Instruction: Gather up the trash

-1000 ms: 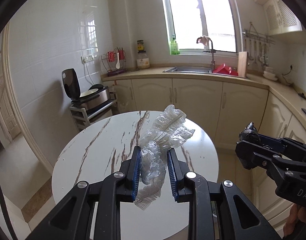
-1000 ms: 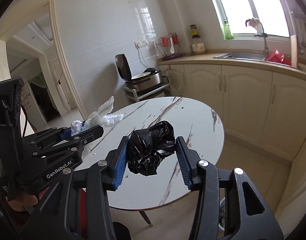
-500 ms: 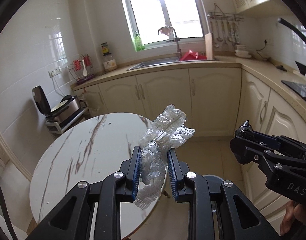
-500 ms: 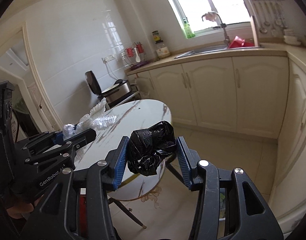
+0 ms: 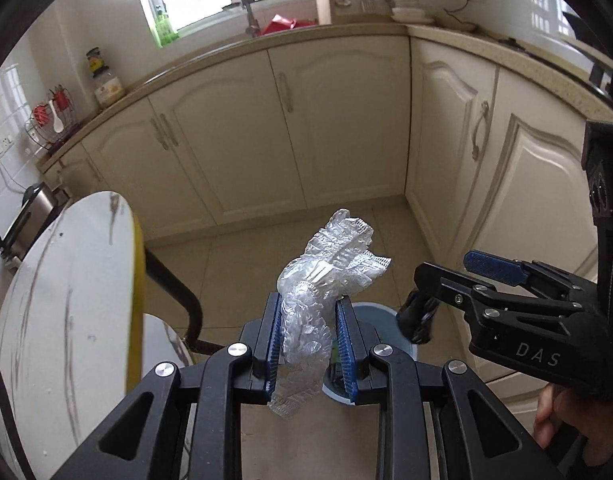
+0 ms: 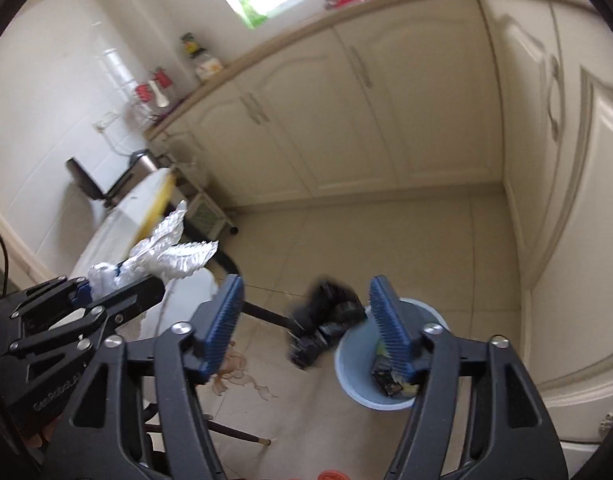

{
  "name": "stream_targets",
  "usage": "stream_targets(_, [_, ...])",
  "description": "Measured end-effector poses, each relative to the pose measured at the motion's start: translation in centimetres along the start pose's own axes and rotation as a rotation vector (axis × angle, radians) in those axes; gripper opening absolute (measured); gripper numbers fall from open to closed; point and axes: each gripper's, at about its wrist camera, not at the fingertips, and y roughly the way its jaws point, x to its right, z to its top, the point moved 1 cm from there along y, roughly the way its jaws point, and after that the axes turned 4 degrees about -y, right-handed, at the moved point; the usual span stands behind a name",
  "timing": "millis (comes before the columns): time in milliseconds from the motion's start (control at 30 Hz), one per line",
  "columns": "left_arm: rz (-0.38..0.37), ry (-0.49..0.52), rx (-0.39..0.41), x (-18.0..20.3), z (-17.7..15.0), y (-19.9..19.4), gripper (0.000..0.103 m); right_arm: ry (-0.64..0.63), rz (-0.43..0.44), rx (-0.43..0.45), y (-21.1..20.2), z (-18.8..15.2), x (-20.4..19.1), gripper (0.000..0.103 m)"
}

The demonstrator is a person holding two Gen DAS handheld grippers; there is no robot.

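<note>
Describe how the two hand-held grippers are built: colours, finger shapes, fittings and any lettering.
Both the left gripper and the right gripper are matte black frames of open, cut-out links joined by round silver bolts. Each finger carries a ribbed blue pad. White lettering "DAS" marks the right gripper's side; "GenRobot" marks the left's.

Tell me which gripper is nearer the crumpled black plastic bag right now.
Right. The right gripper has just been opening, and the crumpled black plastic bag is loose between its fingers. The left gripper, clamping clear plastic wrap, is off to the side.
</note>
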Motion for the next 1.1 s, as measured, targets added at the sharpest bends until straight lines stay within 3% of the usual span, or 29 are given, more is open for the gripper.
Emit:
stream_targets(167, [-0.043, 0.029, -0.071, 0.7, 1.8, 5.5, 0.022, 0.041, -0.057, 0.0, 0.6, -0.2, 2.8, 0.072])
stream_targets(233, [-0.059, 0.032, -0.09, 1.2, 2.6, 7.2, 0.029, 0.046, -0.075, -0.001, 0.5, -0.2, 3.5, 0.072])
stream_targets(267, [-0.051, 0.051, -0.091, 1.3, 2.8, 7.7, 0.033, 0.053, -0.076, 0.007, 0.2, -0.3, 3.8, 0.072])
stream_targets(333, [-0.019, 0.08, -0.068, 1.1, 3.3, 8.6, 0.062, 0.059, -0.077, 0.009, -0.1, -0.3, 4.2, 0.072])
stream_targets(400, [-0.004, 0.1, -0.035, 1.2, 3.4, 8.6, 0.077, 0.065, -0.078, 0.019, -0.6, -0.4, 4.5, 0.072])
stream_targets(467, [0.023, 0.107, -0.021, 1.0, 3.4, 8.5, 0.084, 0.068, -0.075, 0.024, -1.1, -0.5, 4.4, 0.075])
stream_targets(567, [0.059, 0.092, -0.017, 0.1, 3.4, 7.4, 0.084, 0.065, -0.066, 0.031, -2.1, -0.3, 3.6, 0.077])
stream_targets(700, [0.076, 0.037, 0.032, -1.7, 2.8, 2.8, 0.087, 0.046, -0.045, 0.063, -4.4, 0.2, 1.4, 0.078])
stream_targets(833, [0.1, -0.028, 0.124, -3.7, 0.9, -4.2, 0.1, -0.017, -0.02, 0.108, -7.9, 0.6, -2.6, 0.09])
stream_targets(867, [0.105, -0.044, 0.157, -4.4, 0.2, -6.3, 0.101, -0.043, -0.02, 0.114, -8.8, 0.7, -3.9, 0.096])
stream_targets(1000, [0.132, -0.101, 0.277, -7.0, -2.8, -14.4, 0.102, -0.154, 0.004, 0.155, -12.7, 0.5, -9.7, 0.103])
stream_targets(1100, [0.187, -0.124, 0.318, -8.5, -6.2, -19.5, 0.102, -0.229, 0.052, 0.205, -16.0, -0.3, -14.2, 0.103])
